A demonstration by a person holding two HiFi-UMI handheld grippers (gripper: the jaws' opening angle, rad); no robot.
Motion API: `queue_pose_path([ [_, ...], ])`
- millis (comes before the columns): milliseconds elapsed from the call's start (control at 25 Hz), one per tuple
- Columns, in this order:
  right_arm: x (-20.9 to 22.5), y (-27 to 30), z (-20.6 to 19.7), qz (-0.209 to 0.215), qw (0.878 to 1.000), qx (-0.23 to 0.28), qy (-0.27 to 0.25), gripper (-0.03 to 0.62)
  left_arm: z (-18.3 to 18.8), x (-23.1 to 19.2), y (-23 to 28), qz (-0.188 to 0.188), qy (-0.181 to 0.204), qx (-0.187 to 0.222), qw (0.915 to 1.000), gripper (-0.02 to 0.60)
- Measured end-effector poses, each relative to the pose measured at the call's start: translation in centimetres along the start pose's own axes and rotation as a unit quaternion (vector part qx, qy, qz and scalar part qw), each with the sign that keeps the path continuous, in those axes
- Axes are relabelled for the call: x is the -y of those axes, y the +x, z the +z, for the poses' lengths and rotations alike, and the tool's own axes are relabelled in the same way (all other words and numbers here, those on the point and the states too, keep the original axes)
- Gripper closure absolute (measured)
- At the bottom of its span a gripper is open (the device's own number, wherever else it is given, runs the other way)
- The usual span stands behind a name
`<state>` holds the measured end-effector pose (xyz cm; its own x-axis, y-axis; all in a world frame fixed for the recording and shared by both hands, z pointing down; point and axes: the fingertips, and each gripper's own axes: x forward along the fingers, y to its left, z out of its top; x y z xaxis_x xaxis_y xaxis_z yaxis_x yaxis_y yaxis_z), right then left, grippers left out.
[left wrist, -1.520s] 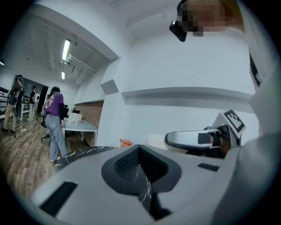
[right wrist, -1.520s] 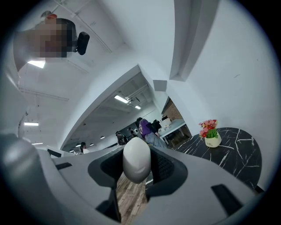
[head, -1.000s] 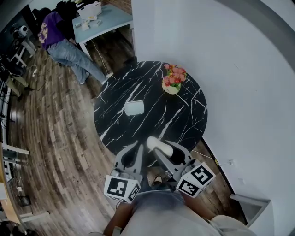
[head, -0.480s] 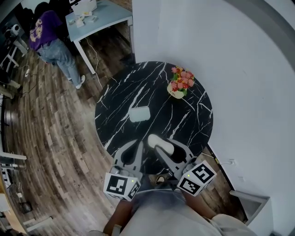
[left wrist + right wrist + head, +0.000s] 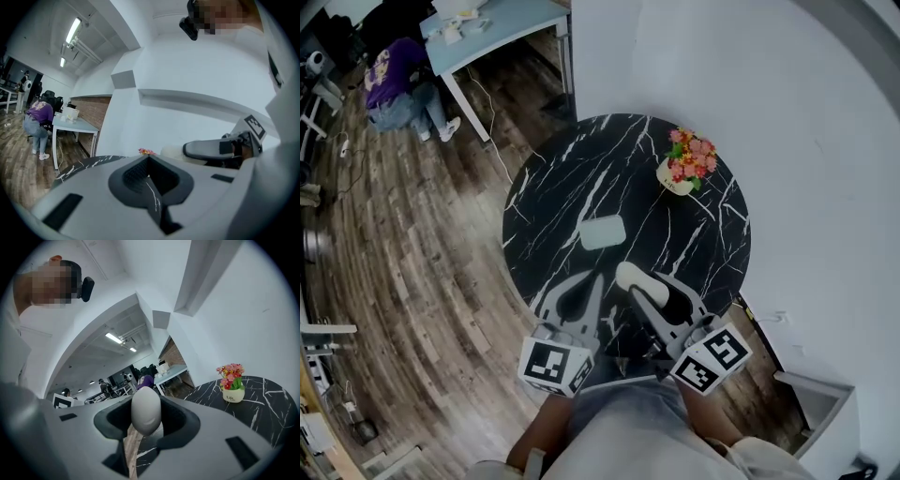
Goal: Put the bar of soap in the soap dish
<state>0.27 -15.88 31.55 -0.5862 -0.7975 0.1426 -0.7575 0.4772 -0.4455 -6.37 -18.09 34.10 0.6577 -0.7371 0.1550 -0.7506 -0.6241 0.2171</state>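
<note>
Your left gripper point(image 5: 592, 281) and right gripper point(image 5: 637, 286) are pale grey with dark hollows, each bearing a white cube point(image 5: 553, 366) of black square markers. Your top point(image 5: 628, 431) is light grey.

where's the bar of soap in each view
head view: bar of soap low centre, held in the right tongs.
left gripper view: pale sliver right of centre, in the other tongs.
right gripper view: dead centre, upright between the jaws.
shared landmark: the flower pot on the black table.
</note>
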Motion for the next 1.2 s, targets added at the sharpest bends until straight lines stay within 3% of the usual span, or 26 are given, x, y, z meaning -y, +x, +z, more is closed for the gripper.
queue_pose_path([
  [1200,6.2,9.7,-5.1,0.016,0.997,-0.073,-0.006,0.436,-6.3,-6.4,5.9,0.025,-0.031,-0.036,0.9986,0.58],
])
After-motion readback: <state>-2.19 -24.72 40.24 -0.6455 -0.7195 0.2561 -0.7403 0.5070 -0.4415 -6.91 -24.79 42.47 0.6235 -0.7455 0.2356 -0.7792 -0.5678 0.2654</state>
